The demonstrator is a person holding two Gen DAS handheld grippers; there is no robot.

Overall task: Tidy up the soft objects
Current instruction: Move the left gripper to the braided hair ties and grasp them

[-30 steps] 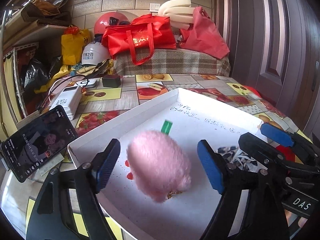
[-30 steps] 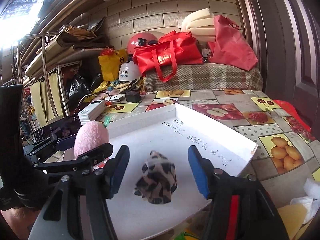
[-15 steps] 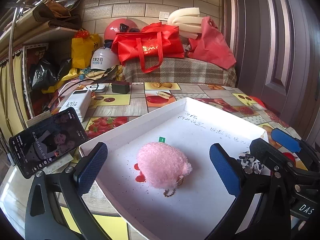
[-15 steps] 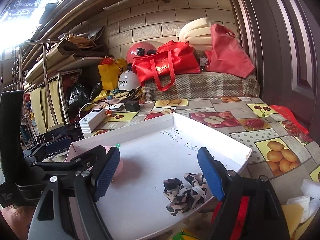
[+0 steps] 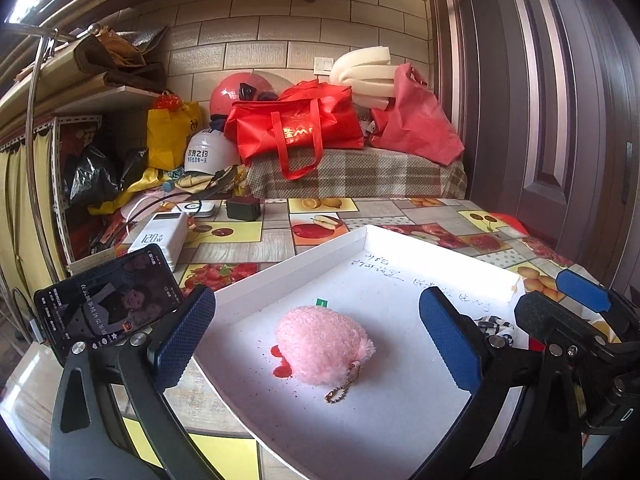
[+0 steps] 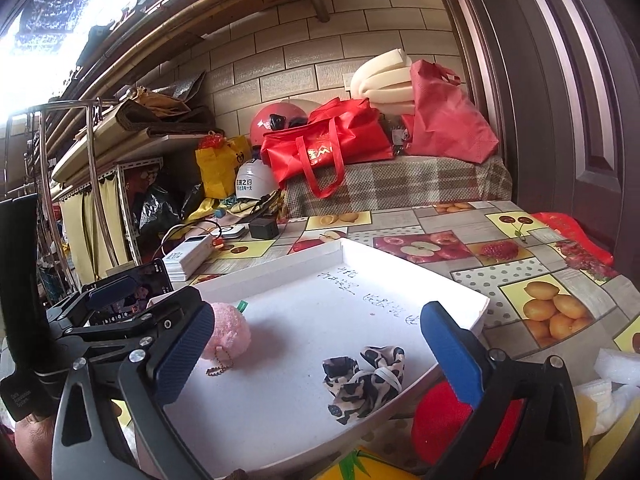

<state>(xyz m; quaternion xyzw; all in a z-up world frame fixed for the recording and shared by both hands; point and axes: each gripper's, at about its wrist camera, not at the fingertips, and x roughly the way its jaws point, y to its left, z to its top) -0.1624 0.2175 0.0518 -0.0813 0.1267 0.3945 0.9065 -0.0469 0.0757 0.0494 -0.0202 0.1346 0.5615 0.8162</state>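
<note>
Phone (image 5: 108, 300) just beside white tray (image 5: 296, 260); power bank (image 5: 160, 236) behind

My left claw (image 5: 316, 340) is hovering over the shallow white cardboard tray (image 5: 440, 240), its blue-padded jaws standing wide apart and touching nothing. Between them the fluffy pink plush ball with a small gold bead chain (image 5: 322, 350) is lying on the tray floor — free of both pads. Small red blotches (image 5: 280, 362) are showing on the white beside it. My other claw's black frame with a blue pad (image 5: 576, 312) is reaching in from the right, partly covering a black-and-white patterned cloth scrunchie (image 5: 494, 326). A black smartphone with a lit screen (image 5: 106, 300) is leaning at the left on the fruit-print tablecloth (image 5: 280, 240).
</note>
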